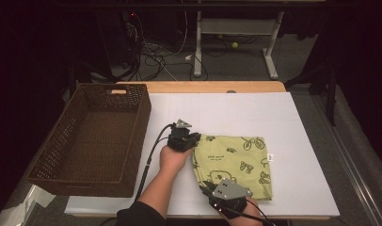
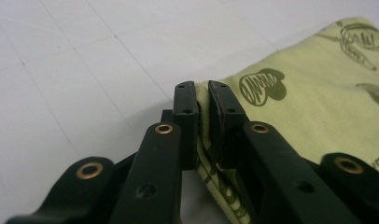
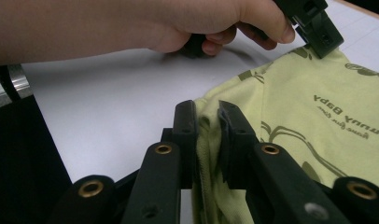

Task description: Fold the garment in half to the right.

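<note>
At the near edge of the white bench the right claw bites the near left corner of a folded yellow-green cloth. The right claw's own view shows what the high view cannot: its two black jaws stand nearly together with the cloth's edge pinched between the pads, a fold of fabric running down through the narrow gap. That view also reads mirrored lettering on the cloth and, farther off, the person's left hand wrapped around the other claw at the cloth's far left corner.

A little farther in, the left claw holds that far left corner. Its own view shows the jaws closed to a slit on the hem of the cloth, with dark green printed shapes beyond.

The high view gives the layout: the cloth lies flat right of centre on the bench, butterflies printed across it, with a small white tag at its right edge. To the left sits a brown wicker basket, well apart from the cloth. Beyond the bench, cables and a white frame stand on the floor.
</note>
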{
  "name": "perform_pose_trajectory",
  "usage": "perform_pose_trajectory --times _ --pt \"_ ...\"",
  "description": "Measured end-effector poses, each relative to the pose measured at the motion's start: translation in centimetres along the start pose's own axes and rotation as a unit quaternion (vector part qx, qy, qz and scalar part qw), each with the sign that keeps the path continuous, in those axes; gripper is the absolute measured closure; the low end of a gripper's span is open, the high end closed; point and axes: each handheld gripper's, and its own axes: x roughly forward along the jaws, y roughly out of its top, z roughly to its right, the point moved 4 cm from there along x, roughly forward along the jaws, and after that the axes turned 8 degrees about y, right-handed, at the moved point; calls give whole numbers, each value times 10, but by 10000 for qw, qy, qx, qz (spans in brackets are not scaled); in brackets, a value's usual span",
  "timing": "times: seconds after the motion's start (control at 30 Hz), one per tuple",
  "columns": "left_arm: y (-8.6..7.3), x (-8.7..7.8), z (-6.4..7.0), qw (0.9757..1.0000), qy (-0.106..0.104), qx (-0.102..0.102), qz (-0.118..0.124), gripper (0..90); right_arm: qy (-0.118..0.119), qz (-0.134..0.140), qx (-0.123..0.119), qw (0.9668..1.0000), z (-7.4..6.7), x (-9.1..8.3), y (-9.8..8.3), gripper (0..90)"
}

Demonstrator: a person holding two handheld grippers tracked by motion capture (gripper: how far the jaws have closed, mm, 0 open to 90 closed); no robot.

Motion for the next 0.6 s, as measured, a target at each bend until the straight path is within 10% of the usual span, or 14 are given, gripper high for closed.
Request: perform_pose_trajectory --times 0.6 --pt "7 -21 -2 9994 340 -8 82 787 67 268 -136 9995 -5 -5 12 800"
